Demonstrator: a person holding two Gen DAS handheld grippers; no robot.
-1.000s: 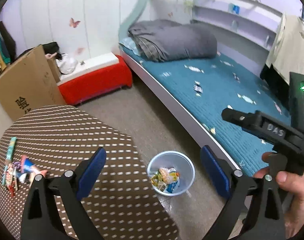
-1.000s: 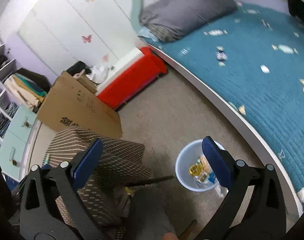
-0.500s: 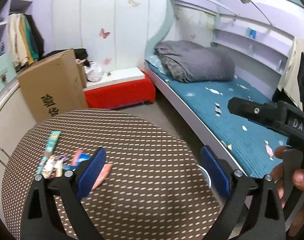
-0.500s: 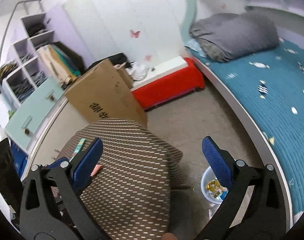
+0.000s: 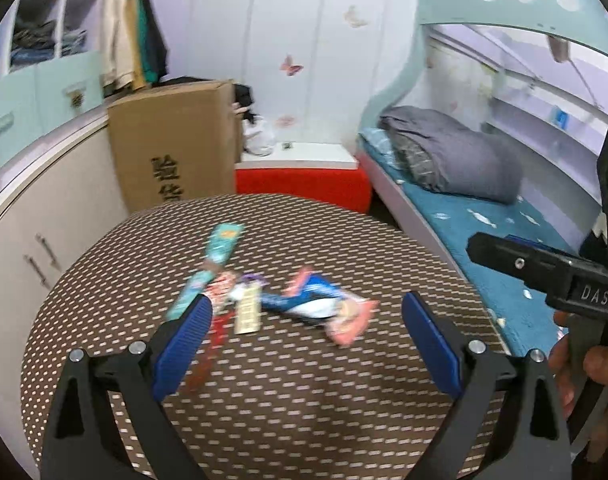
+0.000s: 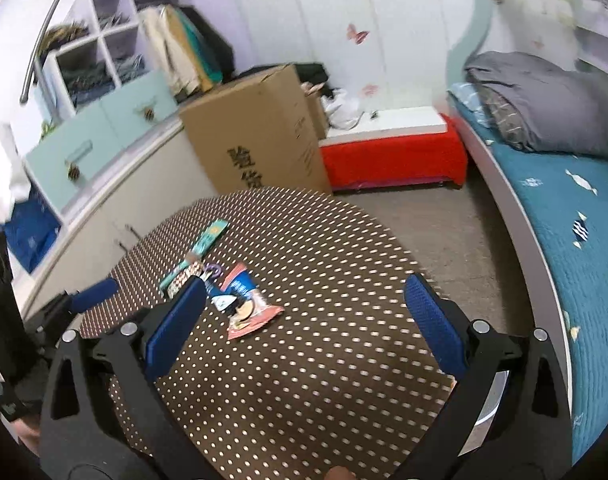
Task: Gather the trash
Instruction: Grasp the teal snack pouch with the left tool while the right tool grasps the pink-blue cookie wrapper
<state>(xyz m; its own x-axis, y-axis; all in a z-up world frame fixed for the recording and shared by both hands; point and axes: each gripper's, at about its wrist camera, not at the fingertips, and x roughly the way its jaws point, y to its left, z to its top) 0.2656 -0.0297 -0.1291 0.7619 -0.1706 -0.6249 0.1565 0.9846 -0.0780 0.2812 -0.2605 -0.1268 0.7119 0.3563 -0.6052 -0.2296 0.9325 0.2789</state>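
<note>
Several snack wrappers lie in a loose pile on the round brown dotted table (image 5: 304,400). Among them are a long teal wrapper (image 5: 223,244), a blue and pink packet (image 5: 319,308), a beige tag (image 5: 248,314) and a red strip (image 5: 216,332). My left gripper (image 5: 306,302) hangs open just above the pile, holding nothing. My right gripper (image 6: 305,284) is open and empty too, over the table to the right of the blue and pink packet (image 6: 244,304) and the teal wrapper (image 6: 208,240). A hand (image 5: 583,364) holds the right gripper's black body (image 5: 543,272).
A cardboard box (image 5: 176,148) and a red bench (image 5: 304,182) stand behind the table. The bed (image 6: 563,240) with a grey blanket (image 6: 543,100) runs along the right. Cabinets (image 5: 44,200) line the left wall. A pale rim, likely the bin (image 6: 491,400), shows beside the table.
Both views have swung up from the floor bin with trash to the table top. The wrappers that sat far left now lie between the left gripper's fingers. Both grippers stayed open.
</note>
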